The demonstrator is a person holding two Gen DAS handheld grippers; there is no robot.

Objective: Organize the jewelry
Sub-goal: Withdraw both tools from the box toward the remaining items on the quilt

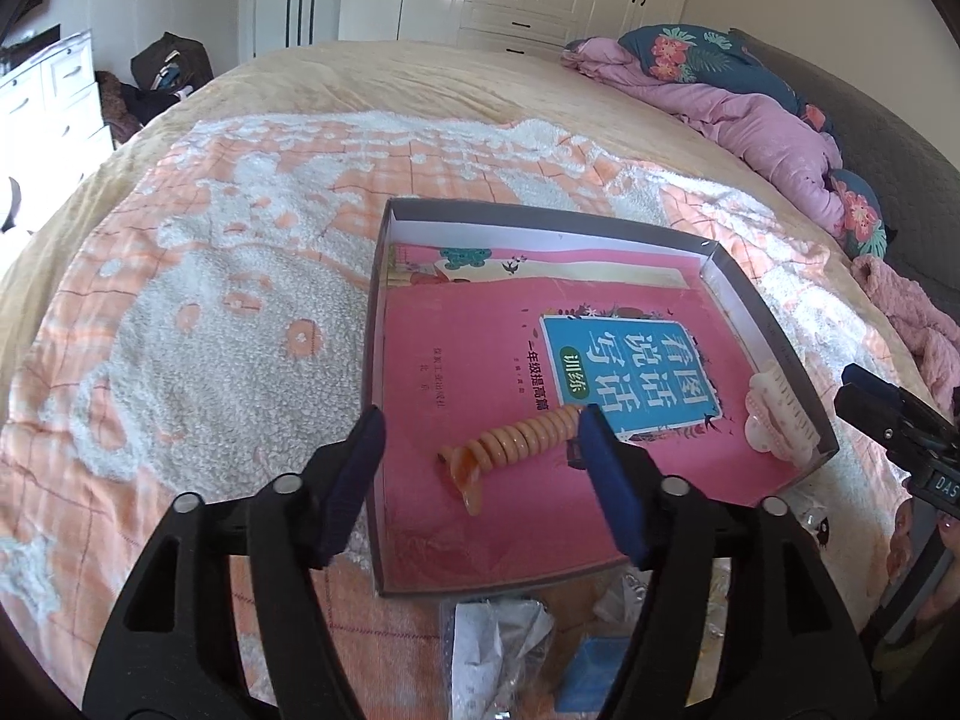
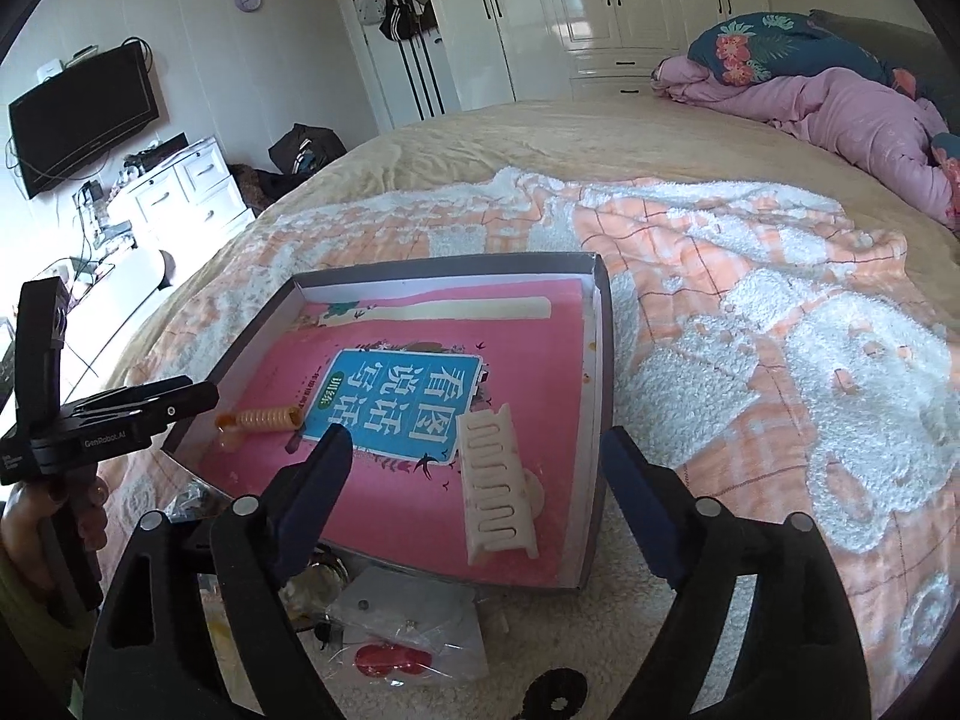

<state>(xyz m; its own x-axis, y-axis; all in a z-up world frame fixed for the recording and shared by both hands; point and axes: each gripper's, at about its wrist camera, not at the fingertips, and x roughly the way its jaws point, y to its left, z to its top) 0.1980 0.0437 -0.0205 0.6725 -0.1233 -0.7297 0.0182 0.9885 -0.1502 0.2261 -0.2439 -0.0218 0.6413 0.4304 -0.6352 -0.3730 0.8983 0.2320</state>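
Your left gripper point(image 1: 483, 468) hangs with its jaws spread wide and nothing between them, poised over the near left part of the shallow grey box point(image 1: 384, 312) that sits on the peach and white blanket point(image 1: 210, 300). A pink book point(image 1: 480, 348) covers the floor of the box, its blue title panel turned upside down to you. On that book, just past your blue pads point(image 1: 606, 474), lies the orange spiral hair clip point(image 1: 510, 450), stretched on its side with its flat end towards you; the right pad overlaps its far end in the left wrist view, though whether they touch is unclear.

Your right gripper point(image 2: 474, 498) is released too, fingers far apart and holding nothing. It hovers at the near right side of the box, one pad above the book and the other outside the box wall. Between them rests the cream claw clip point(image 2: 495, 480), lying flat on the book close to the right wall, teeth upward. The spiral clip shows again at the left of the box, well apart from the claw clip.

In front of the box, on the blanket near you, is a loose heap of small clear plastic bags point(image 2: 414, 618), one with something red inside point(image 2: 384, 660). Your hand point(image 2: 36, 516) grips the left tool's handle at the left edge of the right wrist view
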